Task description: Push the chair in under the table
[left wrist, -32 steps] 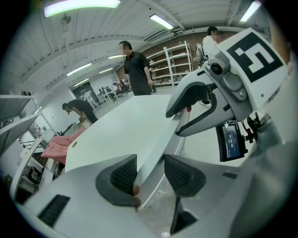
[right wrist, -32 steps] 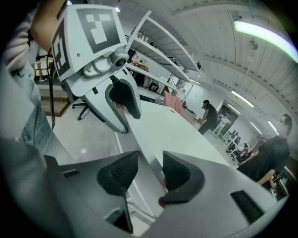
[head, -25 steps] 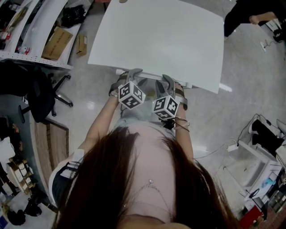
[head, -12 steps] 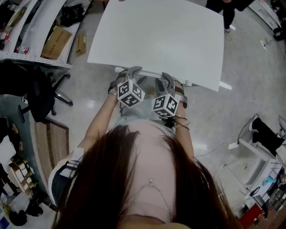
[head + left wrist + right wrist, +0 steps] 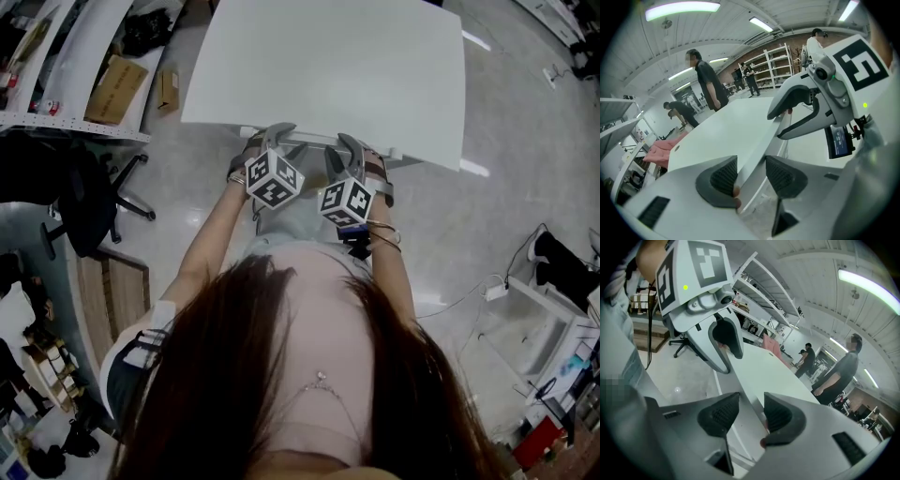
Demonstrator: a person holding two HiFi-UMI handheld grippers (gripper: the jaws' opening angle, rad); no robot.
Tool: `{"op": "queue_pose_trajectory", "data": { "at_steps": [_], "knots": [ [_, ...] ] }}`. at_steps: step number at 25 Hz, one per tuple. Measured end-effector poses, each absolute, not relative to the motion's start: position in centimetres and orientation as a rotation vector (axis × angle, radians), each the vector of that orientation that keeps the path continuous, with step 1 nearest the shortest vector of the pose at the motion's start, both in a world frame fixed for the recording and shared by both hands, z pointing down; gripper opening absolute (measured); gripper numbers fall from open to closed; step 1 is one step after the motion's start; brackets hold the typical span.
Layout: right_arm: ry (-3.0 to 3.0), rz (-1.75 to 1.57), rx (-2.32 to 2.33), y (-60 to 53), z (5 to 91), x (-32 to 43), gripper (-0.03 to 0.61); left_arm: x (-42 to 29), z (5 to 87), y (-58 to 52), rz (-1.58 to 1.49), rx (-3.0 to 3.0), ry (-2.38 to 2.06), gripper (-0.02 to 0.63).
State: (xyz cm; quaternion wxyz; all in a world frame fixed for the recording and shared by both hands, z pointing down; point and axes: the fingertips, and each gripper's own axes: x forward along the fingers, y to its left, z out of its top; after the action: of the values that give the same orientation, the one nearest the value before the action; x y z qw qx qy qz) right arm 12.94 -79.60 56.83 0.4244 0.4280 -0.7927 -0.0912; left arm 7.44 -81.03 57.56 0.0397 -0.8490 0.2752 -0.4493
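A white table [image 5: 328, 66] fills the upper middle of the head view. My left gripper [image 5: 272, 138] and right gripper [image 5: 349, 150] sit side by side on its near edge. In the left gripper view the table [image 5: 726, 126] edge runs between the jaws of the left gripper [image 5: 746, 174], one pad on top and one below. The right gripper [image 5: 751, 414] straddles the same table [image 5: 773, 371] edge in the right gripper view. Each gripper looks shut on that edge. A black office chair [image 5: 84, 202] stands apart at the left, well away from the table.
Shelving [image 5: 66, 56] and a cardboard box [image 5: 117, 89] line the far left. A wooden pallet [image 5: 108, 291] lies left of me. Cables and boxes [image 5: 553, 309] crowd the right floor. Two people [image 5: 705, 82] stand beyond the table's far side.
The table's near edge and both grippers have shifted slightly up the head view. The person at the top right has left the view.
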Motion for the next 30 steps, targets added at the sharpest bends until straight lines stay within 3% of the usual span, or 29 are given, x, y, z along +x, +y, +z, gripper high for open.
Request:
{"op": "queue_pose_trajectory", "data": {
  "at_steps": [17, 30],
  "knots": [
    [-2.078, -0.098, 1.253, -76.5, 53.9, 16.1, 0.178, 7.6, 54.5, -79.3, -1.179, -2.671, 1.087, 0.195],
    [-2.185, 0.066, 1.512, -68.0, 50.1, 20.5, 0.166, 10.7, 49.8, -69.5, -0.885, -2.959, 1.222, 0.179]
  ]
}}
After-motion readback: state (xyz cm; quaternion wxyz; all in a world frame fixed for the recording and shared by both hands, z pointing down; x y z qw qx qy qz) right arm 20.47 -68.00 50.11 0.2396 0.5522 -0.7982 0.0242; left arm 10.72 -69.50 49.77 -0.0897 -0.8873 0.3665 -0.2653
